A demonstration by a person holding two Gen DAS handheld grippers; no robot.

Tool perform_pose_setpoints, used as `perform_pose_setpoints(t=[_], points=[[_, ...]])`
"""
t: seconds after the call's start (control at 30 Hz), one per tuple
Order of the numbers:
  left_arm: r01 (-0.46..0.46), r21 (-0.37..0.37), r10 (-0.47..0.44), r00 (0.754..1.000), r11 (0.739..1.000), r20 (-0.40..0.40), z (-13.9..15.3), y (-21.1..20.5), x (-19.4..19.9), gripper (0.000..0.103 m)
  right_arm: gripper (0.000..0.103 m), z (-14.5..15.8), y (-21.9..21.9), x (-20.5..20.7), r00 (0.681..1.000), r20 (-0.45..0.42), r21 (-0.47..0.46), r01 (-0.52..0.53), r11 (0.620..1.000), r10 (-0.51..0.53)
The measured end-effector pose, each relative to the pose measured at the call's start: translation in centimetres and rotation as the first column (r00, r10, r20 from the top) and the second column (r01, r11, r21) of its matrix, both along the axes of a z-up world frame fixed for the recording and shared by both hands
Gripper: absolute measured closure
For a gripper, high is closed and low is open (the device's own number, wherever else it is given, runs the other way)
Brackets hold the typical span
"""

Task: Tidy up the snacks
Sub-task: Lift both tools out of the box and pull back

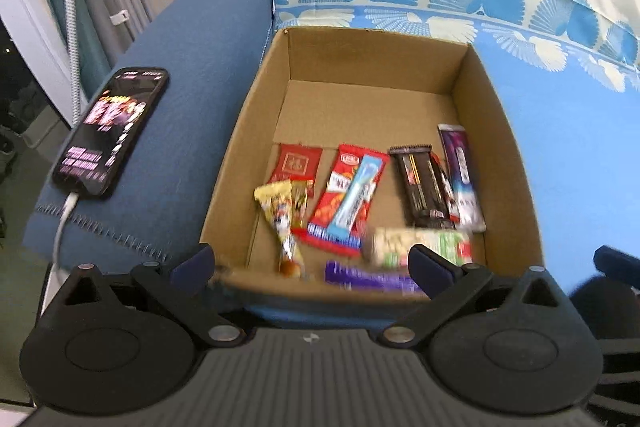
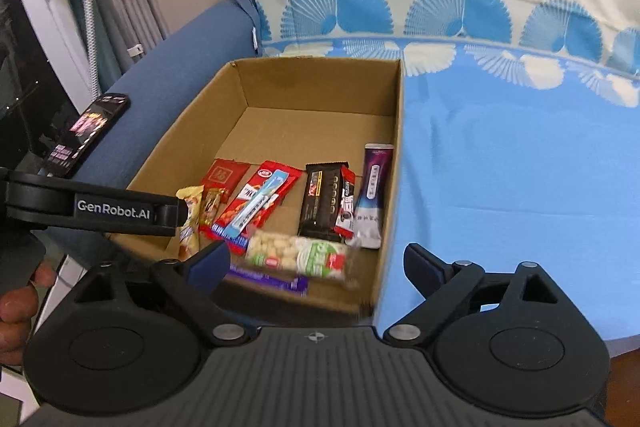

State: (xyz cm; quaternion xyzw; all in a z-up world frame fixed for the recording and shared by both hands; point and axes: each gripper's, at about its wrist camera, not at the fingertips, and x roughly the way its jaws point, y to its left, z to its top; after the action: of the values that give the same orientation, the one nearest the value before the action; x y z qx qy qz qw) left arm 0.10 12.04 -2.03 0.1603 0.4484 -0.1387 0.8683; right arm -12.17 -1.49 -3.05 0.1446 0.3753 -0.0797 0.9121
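An open cardboard box (image 1: 260, 115) (image 2: 394, 163) sits on a blue-covered sofa and holds several snack packets. Among them are a green-and-white peanut pack (image 1: 420, 247) (image 2: 296, 255), a purple bar (image 1: 368, 277) (image 2: 272, 281), a red packet with a light blue stick on it (image 1: 348, 195) (image 2: 256, 205), a dark chocolate bar (image 1: 420, 187) (image 2: 320, 203) and a yellow candy (image 1: 280, 215) (image 2: 190, 219). My left gripper (image 1: 312, 263) is open and empty over the box's near edge. My right gripper (image 2: 316, 263) is open and empty above the box's near right corner.
A phone (image 1: 112, 131) (image 2: 88, 131) on a cable lies on the blue sofa arm left of the box. The blue patterned cover (image 2: 520, 167) spreads to the right of the box. The left gripper's body (image 2: 92, 211) shows at the left of the right wrist view.
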Motion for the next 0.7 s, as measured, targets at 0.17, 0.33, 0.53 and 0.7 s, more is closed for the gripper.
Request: perform_pose_setpoints(t=[0.17, 0.33, 0.53, 0.7], points=[[-0.023, -0.002, 0.023, 0.999, 1.0, 0.025, 0.3, 1.1, -3.6, 0.0, 0.007, 1.1, 1.2, -3.0, 0.999, 0.03, -0.068, -0.017, 0.998, 0.019], [-0.052, -0.024, 0.053, 0.998, 0.998, 0.028, 0.7, 2.1, -5.6, 0.0, 0.006, 2.0, 1.7, -5.2, 0.998, 0.064, -0.098, -0.004, 0.995, 0.01], [-0.103, 0.002, 0.102, 0.99, 0.995, 0.098, 1.8, 2.9, -7.1, 0.0, 0.001, 3.0, 2.3, -7.2, 0.993, 0.117, -0.121, 0.006, 0.993, 0.008], [-0.063, -0.02, 0.065, 0.992, 0.998, 0.111, 2.6, 3.3, -8.6, 0.0, 0.001, 3.3, 2.8, -8.0, 0.991, 0.133, -0.128, -0.004, 0.992, 0.022]])
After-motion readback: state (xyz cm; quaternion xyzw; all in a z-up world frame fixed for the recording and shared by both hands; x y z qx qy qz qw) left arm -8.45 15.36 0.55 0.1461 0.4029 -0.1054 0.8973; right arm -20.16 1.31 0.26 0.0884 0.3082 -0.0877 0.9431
